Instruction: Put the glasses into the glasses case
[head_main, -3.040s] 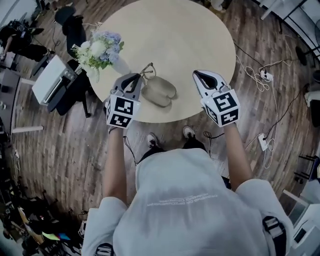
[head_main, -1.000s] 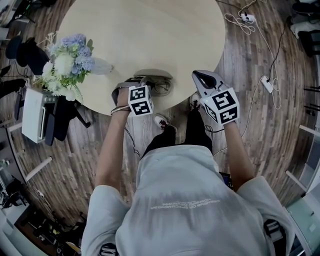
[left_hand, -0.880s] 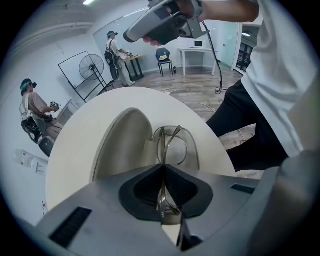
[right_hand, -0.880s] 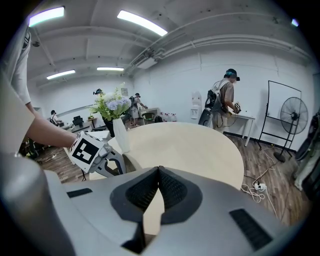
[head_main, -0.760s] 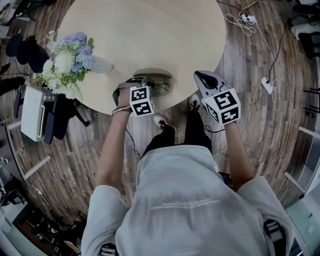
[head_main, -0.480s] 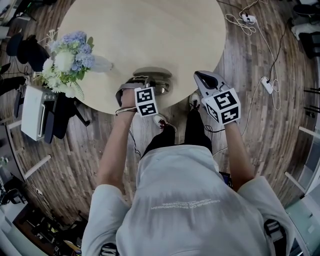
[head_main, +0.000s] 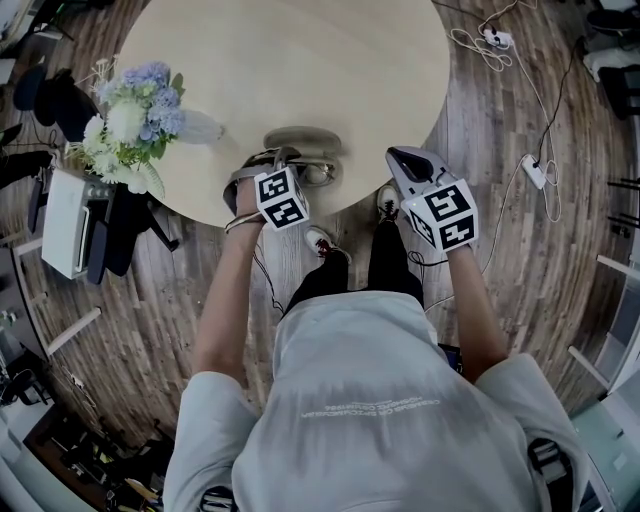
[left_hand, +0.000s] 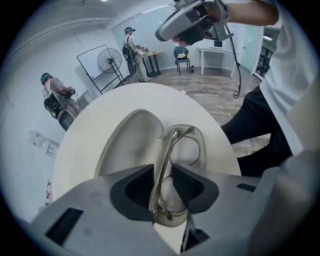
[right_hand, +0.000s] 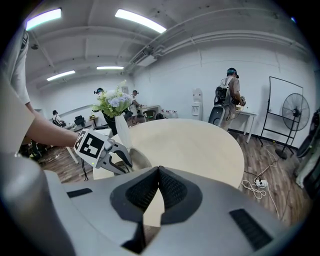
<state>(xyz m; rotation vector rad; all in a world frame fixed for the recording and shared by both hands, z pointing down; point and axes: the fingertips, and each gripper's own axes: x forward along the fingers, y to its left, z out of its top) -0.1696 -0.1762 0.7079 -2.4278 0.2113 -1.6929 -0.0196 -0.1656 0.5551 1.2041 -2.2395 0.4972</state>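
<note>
1. Left claw (left_hand: 162, 189): narrow, its pads clamped on the metal frame of the folded glasses (left_hand: 173, 145), which stand edge-on. This grip probably suits lowering them lengthwise.
2. Glasses: at the right half of the open glasses case (left_hand: 131, 134). I cannot tell whether they are seated or just above it.
3. Glasses case: both halves face up, near the bench (left_hand: 92, 117) edge, ready to receive.
4. Right claw (right_hand: 159, 186): closed on nothing, off the bench edge, apparently out of the way until lid closing.
5. Flowers (head_main: 135, 110): at the bench's left rim, well apart.

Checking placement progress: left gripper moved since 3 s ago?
Yes. Left gripper shifted right, away from the flowers, holding the glasses over the glasses case.
</note>
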